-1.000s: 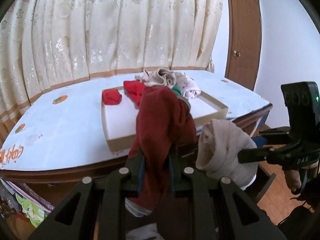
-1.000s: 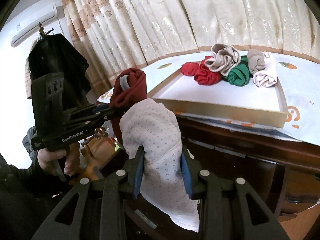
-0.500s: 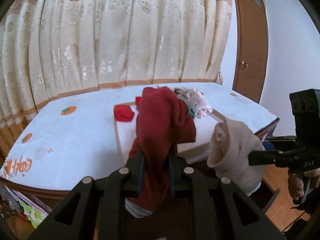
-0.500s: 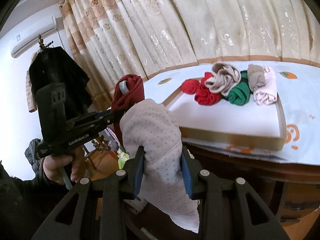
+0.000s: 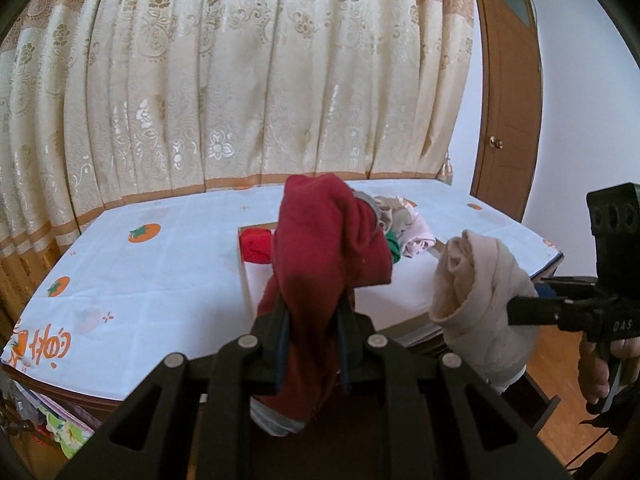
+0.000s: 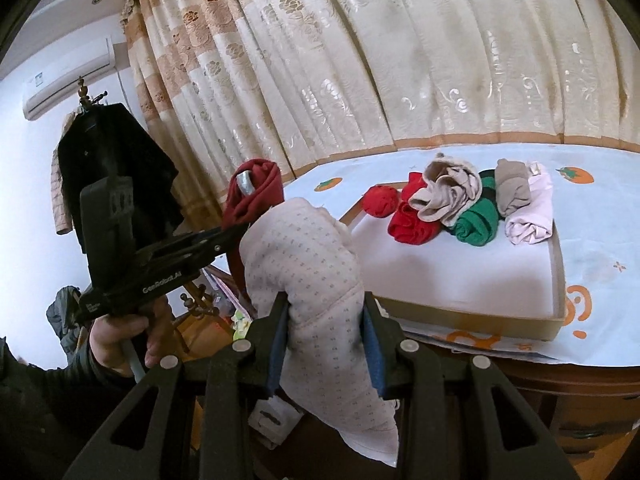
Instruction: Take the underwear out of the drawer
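Note:
My left gripper (image 5: 311, 320) is shut on dark red underwear (image 5: 328, 248), held up in front of the table; it also shows in the right wrist view (image 6: 252, 196). My right gripper (image 6: 324, 320) is shut on pale dotted underwear (image 6: 304, 264), which shows cream in the left wrist view (image 5: 476, 280). A shallow tan tray (image 6: 480, 320) on the table holds several rolled pieces: red (image 6: 382, 200), beige (image 6: 448, 192), green (image 6: 478, 220), pink (image 6: 532, 216). Both grippers hang before the table's front edge, side by side.
The table carries a white cloth with orange fruit prints (image 5: 144, 264). Cream curtains (image 5: 240, 80) hang behind it. A wooden door (image 5: 508, 100) stands at right. A coat rack with a dark coat (image 6: 108, 160) stands at left. An open drawer edge (image 5: 536, 396) lies below right.
Both grippers rose with their underwear still held, so the table top and tray now show from higher up. The tray's contents have not moved.

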